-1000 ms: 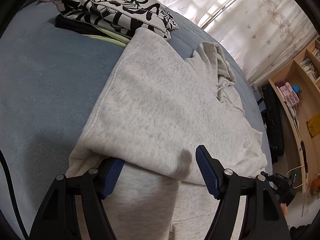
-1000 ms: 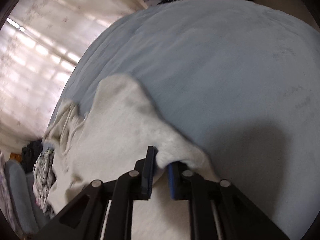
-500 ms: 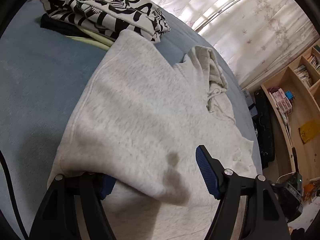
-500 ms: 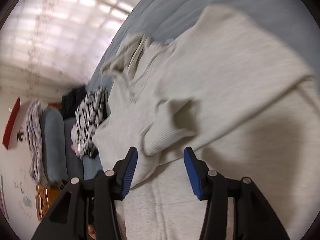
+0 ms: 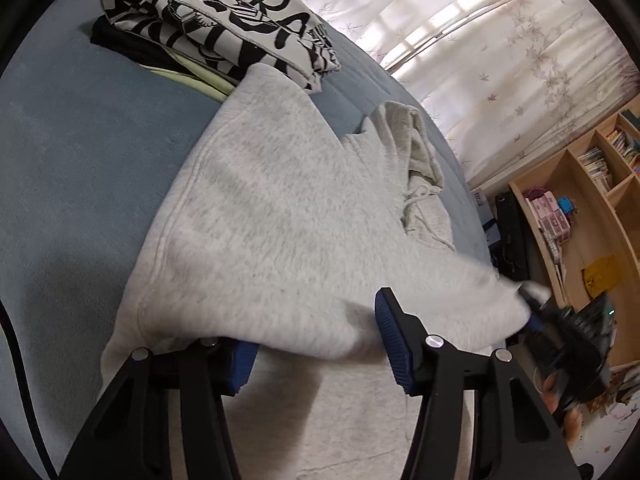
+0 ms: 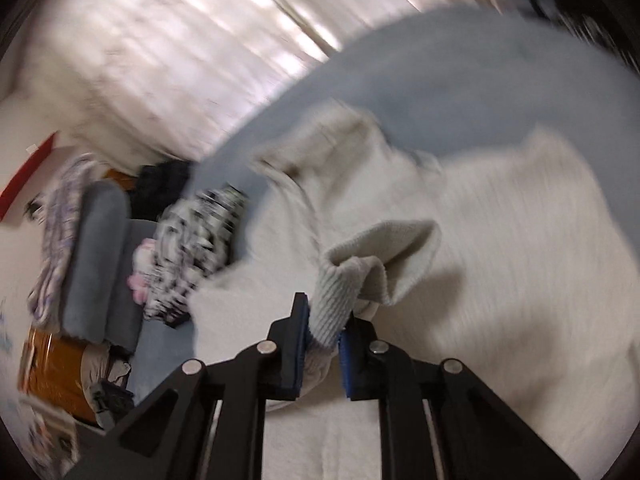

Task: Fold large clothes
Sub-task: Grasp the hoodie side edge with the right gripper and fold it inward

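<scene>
Pinching one ribbed cuff [image 6: 340, 300], right gripper [image 6: 322, 344], left gripper [image 5: 316, 340] spread over one grey hoodie [image 5: 280, 216]

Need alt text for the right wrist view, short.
The right gripper is shut on the ribbed cuff of a light grey hoodie spread on a blue-grey bed. The frame is motion-blurred; patterned black-and-white clothes lie at left.

A blue-grey bed [image 5: 88, 168] is carrying the laundry. A pale grey hoodie [image 5: 280, 224] is lying spread across its middle, hood toward the curtained window. A stack of folded clothes [image 5: 216, 28], topped by a black-and-white printed garment, is sitting just beside the hoodie's far corner.
</scene>
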Demonstrator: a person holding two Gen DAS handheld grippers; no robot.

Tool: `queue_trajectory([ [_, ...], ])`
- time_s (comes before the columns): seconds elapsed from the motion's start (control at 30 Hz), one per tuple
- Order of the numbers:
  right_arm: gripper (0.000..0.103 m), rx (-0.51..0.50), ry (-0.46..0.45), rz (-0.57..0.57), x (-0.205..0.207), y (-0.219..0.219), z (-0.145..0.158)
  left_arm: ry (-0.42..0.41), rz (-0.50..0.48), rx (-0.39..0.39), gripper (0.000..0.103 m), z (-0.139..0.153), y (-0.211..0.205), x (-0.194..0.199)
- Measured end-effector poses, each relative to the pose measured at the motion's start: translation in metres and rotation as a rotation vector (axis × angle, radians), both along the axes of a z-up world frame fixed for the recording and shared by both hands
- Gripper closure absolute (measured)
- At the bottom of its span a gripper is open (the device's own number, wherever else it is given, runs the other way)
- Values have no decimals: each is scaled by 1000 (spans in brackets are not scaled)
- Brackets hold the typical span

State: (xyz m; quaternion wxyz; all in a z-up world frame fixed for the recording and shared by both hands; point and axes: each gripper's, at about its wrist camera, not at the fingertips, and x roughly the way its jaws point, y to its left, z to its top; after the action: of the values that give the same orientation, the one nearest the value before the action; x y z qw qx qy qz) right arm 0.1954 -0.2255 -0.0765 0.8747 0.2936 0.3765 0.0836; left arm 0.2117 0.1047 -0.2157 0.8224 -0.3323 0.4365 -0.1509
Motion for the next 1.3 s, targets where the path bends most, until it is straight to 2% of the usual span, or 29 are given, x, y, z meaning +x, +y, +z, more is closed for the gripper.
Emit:
queue_trajectory([
  [0.03,94,-17,-32,0,0,-1,8,-1,-4,1,50,0,-2,-1],
  [0.13,94,-42,-98,0,-2,-9,23,-13,-41,10,50,1,-13,-4],
  [0.23,94,-67,-73,-55,-4,-26,7,-21,-95,54,50,0,-27,-7],
  [0.33,94,-141,61,-127,-5,-45,-39,-5,-159,123,50,-4,-46,-11],
  [0.4,93,-140,174,-144,-7,-55,-71,-2,-189,192,50,-4,-57,-14],
  [0.43,87,-107,228,-154,-9,-60,-83,-5,-201,222,50,-3,-61,-16],
  [0.5,84,19,283,-178,-21,-74,-98,-9,-224,260,50,1,-66,-19],
  [0.57,82,65,288,-199,-33,-84,-94,-18,-267,290,50,8,-70,-25],
  [0.6,82,50,287,-212,-38,-86,-90,-21,-285,301,50,11,-71,-27],
  [0.7,82,-49,253,-220,-50,-83,-70,-59,-344,313,50,27,-71,-37],
  [0.8,82,-151,175,-182,-56,-71,-46,-131,-326,343,50,50,-66,-42],
  [0.9,82,-222,108,-137,-52,-52,-27,-173,-295,363,50,66,-63,-21],
  [1.1,82,-241,91,-67,-29,-25,-27,-200,-192,386,50,90,-37,61],
  [1.17,82,-247,97,-74,-21,-25,-31,-170,-155,400,49,88,-24,89],
  [1.23,82,-237,103,-79,-15,-29,-35,-114,-146,393,49,80,-6,118],
  [1.3,82,-230,118,-88,-8,-35,-42,-87,-154,423,49,70,2,132],
])
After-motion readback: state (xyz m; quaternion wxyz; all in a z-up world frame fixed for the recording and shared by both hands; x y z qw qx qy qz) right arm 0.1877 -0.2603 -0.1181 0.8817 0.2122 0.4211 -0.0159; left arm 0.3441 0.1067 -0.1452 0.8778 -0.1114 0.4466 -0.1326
